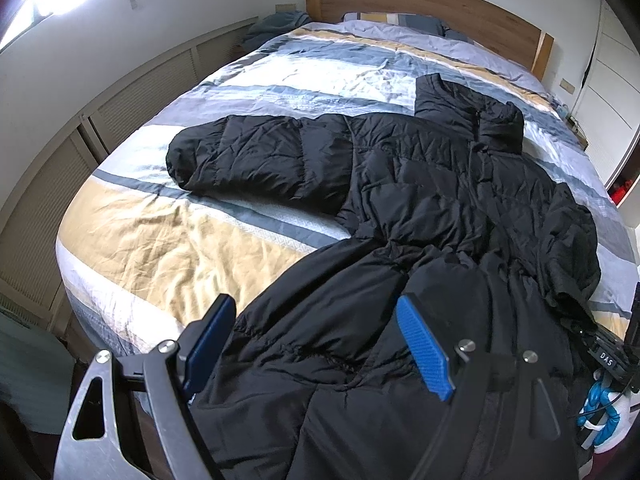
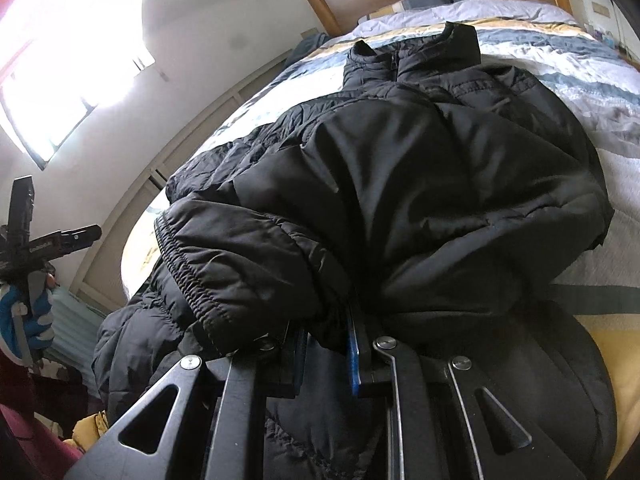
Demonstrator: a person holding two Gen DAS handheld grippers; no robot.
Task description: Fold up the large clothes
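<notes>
A black puffer jacket (image 1: 420, 184) lies on the striped bed cover (image 1: 160, 232), collar (image 1: 496, 120) toward the headboard. One sleeve (image 1: 248, 156) is spread out to the left. My left gripper (image 1: 316, 340) hangs open over the hem, and its blue pads (image 1: 424, 348) grip nothing. In the right wrist view the other sleeve (image 2: 360, 208) is folded across the jacket body, with its elastic cuff (image 2: 192, 280) to the left. My right gripper (image 2: 326, 356) is shut on this sleeve's fabric, which is bunched between the narrow pads.
A wooden headboard (image 1: 420, 4) and pillows are at the far end. Louvered cabinets (image 1: 120, 100) run along the left wall below a bright window (image 2: 60, 60). The other gripper and a gloved hand (image 2: 32, 312) show at the left edge. Bare bed cover lies left of the jacket.
</notes>
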